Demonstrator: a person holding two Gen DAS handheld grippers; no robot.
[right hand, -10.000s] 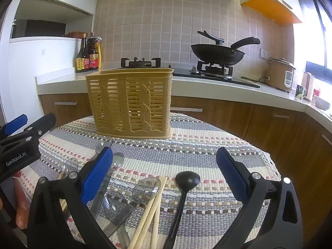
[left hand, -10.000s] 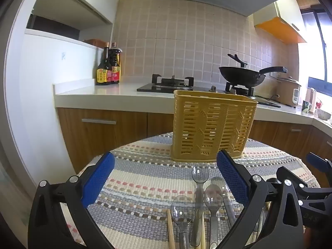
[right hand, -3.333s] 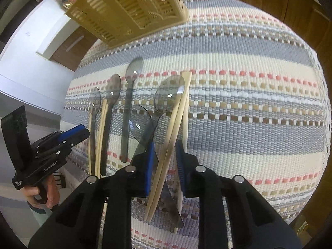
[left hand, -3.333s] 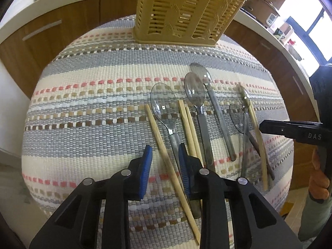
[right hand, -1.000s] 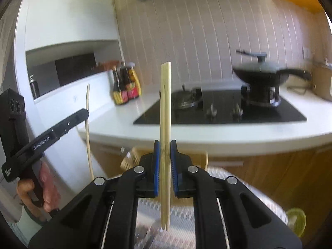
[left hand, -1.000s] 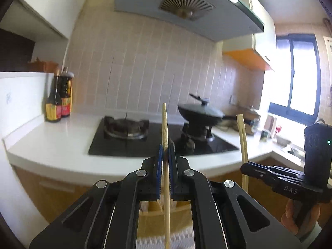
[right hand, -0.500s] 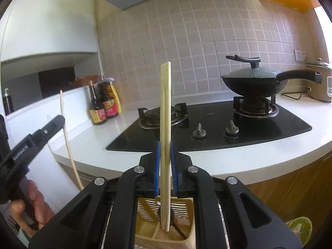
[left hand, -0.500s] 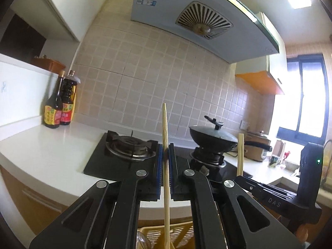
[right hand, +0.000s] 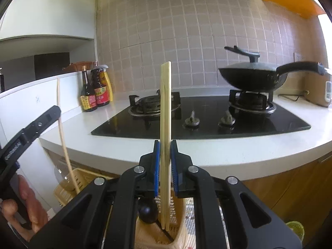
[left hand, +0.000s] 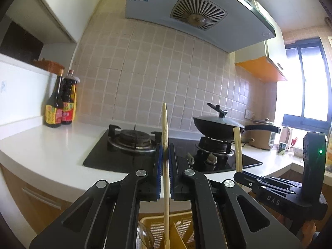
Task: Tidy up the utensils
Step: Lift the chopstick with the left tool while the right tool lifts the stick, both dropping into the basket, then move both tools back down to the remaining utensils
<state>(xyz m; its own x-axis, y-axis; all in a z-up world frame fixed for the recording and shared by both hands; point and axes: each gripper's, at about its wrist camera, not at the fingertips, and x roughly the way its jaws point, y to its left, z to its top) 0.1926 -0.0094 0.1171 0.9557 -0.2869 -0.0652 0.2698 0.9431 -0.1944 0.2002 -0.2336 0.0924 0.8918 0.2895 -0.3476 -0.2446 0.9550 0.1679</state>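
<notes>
The left gripper (left hand: 165,178) is clamped on a single wooden chopstick (left hand: 165,145), which stands upright in the centre of the left wrist view, its top reaching up in front of the tiled wall and its lower end dropping into the yellow slotted utensil basket (left hand: 180,231) at the bottom edge. A clear plastic spoon bowl (left hand: 145,235) shows at the basket's left side.

The right gripper (right hand: 165,170) is closed on a pair of wooden chopsticks (right hand: 165,108), pressed side by side and held vertical in the middle of the right wrist view. Their lower tips hang just inside the basket (right hand: 178,230), beside the round head of a black ladle (right hand: 147,210) standing in it.

Each gripper shows in the other's camera: the right one (left hand: 243,175) at the lower right of the left wrist view with its chopsticks rising above it, the left one (right hand: 49,114) at the left edge of the right wrist view with its chopstick slanting down toward the basket.

Behind them runs a white countertop (left hand: 51,151) with a black gas hob (right hand: 207,114). A lidded black wok (right hand: 253,76) sits on the right burner, sauce bottles (right hand: 96,91) stand at the left against the wall, and a range hood (left hand: 197,14) fills the top of the left wrist view. A rice cooker (left hand: 263,134) stands at the right by the window.
</notes>
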